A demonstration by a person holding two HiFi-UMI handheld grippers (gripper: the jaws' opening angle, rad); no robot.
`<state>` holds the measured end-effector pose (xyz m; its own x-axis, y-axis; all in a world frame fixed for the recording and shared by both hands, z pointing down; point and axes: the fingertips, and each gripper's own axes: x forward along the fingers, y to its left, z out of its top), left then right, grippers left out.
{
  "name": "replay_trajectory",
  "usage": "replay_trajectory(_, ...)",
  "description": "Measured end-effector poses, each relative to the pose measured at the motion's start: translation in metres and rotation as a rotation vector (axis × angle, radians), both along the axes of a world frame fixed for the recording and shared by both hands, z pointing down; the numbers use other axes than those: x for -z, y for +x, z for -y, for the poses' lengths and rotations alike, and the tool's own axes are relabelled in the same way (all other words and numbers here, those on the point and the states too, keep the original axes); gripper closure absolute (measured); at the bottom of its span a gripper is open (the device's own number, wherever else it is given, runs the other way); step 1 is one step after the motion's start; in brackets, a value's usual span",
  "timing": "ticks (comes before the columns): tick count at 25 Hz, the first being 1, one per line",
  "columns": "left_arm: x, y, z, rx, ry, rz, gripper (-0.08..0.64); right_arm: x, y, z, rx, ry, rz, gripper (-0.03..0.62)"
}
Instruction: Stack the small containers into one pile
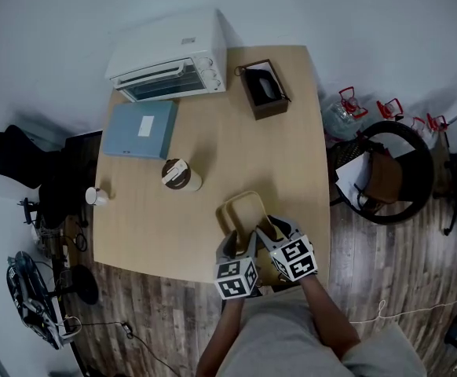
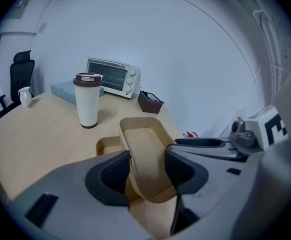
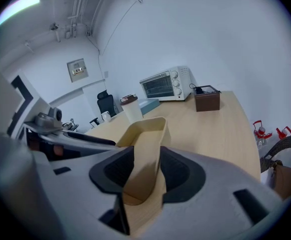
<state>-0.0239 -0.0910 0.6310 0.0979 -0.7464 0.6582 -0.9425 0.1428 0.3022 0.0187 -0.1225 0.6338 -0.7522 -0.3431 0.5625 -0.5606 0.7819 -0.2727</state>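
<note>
The left gripper (image 1: 239,247) is clamped across a tan container (image 2: 144,151), which is tilted up at the lower centre of the left gripper view. A second container (image 2: 105,145) lies on the table (image 1: 213,132) just behind it, to the left. The right gripper (image 1: 274,232), close beside the left, also has its jaws pressed on a tan container; whether it is the same one cannot be told. A cup (image 1: 180,174) stands mid-table.

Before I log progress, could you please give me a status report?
Left tool shut on a tan container. Right tool shut on a second container. Third container lies on the table. Cup stands clear.
</note>
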Motion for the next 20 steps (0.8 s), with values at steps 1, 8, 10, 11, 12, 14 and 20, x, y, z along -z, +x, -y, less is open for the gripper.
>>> replay_trajectory(1, -0.001, -0.005, -0.002, 0.007, -0.005, 0.004, 0.348, 0.000, -0.005, -0.002, 0.012, -0.003, 0.003, 0.426)
replay_trajectory(8, -0.012, -0.036, -0.012, 0.063, -0.051, 0.030, 0.348, -0.002, -0.033, -0.018, 0.076, -0.018, 0.014, 0.426)
replay_trajectory(10, -0.014, -0.042, -0.015, 0.077, -0.060, 0.035, 0.348, -0.003, -0.039, -0.021, 0.093, -0.022, 0.008, 0.426)
replay_trajectory(11, -0.015, -0.044, -0.016, 0.082, -0.063, 0.037, 0.348, -0.004, -0.040, -0.023, 0.102, -0.022, -0.001, 0.426)
replay_trajectory(12, -0.015, -0.045, -0.017, 0.085, -0.066, 0.038, 0.349, -0.006, -0.040, -0.024, 0.111, -0.022, -0.011, 0.426)
replay_trajectory(14, -0.017, -0.046, -0.018, 0.089, -0.069, 0.038, 0.348, -0.010, -0.041, -0.025, 0.125, -0.023, -0.026, 0.426)
replay_trajectory(20, -0.022, -0.048, -0.018, 0.084, -0.087, 0.030, 0.348, -0.019, -0.042, -0.021, 0.135, -0.042, -0.039, 0.423)
